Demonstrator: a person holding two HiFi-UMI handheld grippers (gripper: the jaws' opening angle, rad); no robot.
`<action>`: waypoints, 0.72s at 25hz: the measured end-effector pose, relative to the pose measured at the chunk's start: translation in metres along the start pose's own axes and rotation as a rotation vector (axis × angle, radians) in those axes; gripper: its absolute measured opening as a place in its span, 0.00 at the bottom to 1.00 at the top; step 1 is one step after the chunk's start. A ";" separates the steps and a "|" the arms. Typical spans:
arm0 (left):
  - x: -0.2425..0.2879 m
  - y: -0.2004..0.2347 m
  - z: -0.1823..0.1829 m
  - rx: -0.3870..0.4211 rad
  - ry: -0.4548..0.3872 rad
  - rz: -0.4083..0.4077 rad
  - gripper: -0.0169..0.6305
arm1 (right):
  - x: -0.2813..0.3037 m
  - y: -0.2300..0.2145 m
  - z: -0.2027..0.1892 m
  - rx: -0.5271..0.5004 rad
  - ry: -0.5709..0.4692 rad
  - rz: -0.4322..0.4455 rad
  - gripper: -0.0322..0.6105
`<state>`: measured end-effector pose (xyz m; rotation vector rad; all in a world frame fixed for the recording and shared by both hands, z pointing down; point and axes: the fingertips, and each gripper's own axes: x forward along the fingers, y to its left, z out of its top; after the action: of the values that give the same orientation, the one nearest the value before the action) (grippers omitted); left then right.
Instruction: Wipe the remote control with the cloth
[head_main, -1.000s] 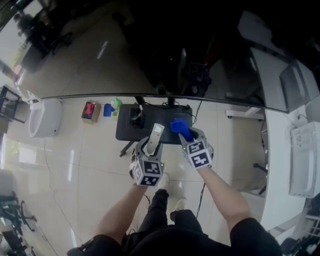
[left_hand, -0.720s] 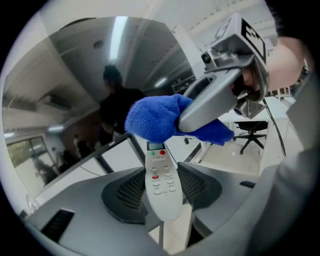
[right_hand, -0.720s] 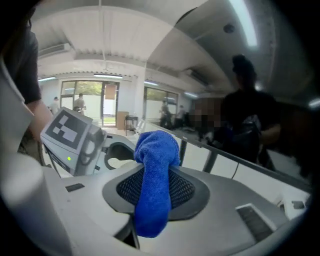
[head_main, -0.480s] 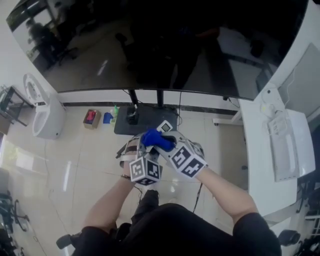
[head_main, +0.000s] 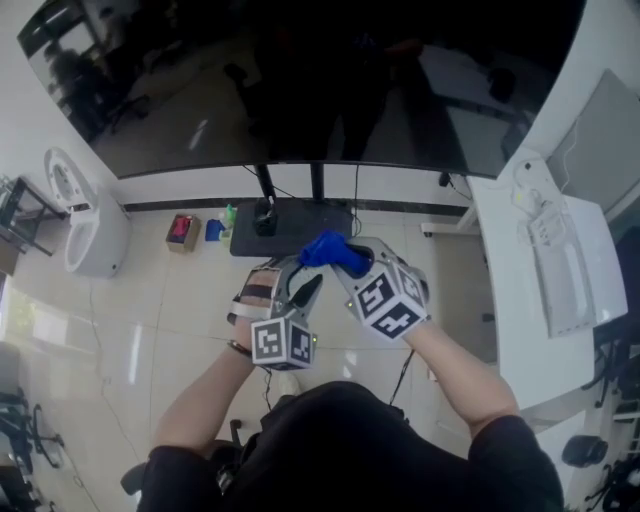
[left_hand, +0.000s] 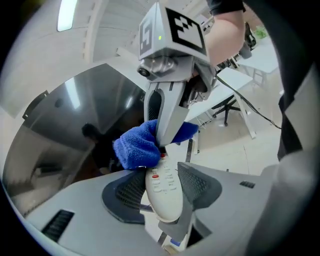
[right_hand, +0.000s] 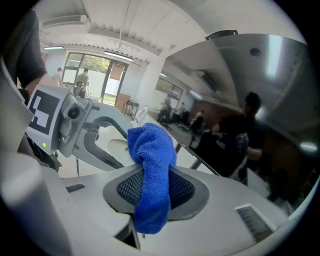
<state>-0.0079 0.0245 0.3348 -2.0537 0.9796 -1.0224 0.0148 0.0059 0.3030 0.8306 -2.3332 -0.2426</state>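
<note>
Remote control (left_hand: 162, 192): white, buttons up, held in the air above the tiled floor (head_main: 150, 330), pinched across its width by the left gripper (head_main: 297, 290). Cloth (left_hand: 135, 147): blue, bunched, pressed on the remote's far end. Right gripper (right_hand: 156, 192): jaws closing on the cloth, which sits between them. Beyond: large dark screen (head_main: 300, 80) on a black stand (head_main: 290, 215); white desk (head_main: 530, 300) at right.
</note>
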 end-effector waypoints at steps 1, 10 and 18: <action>-0.003 0.000 -0.001 -0.009 -0.002 -0.007 0.35 | -0.002 -0.006 -0.002 0.010 -0.001 -0.023 0.23; -0.019 0.017 -0.010 -0.065 -0.028 -0.056 0.35 | -0.008 0.083 0.063 -0.239 -0.095 0.224 0.23; -0.034 0.018 -0.002 0.073 -0.057 0.010 0.35 | -0.007 0.052 0.041 -0.130 0.012 0.157 0.23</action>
<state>-0.0300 0.0433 0.3092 -2.0051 0.9095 -0.9756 -0.0326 0.0493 0.2866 0.5811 -2.3301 -0.3165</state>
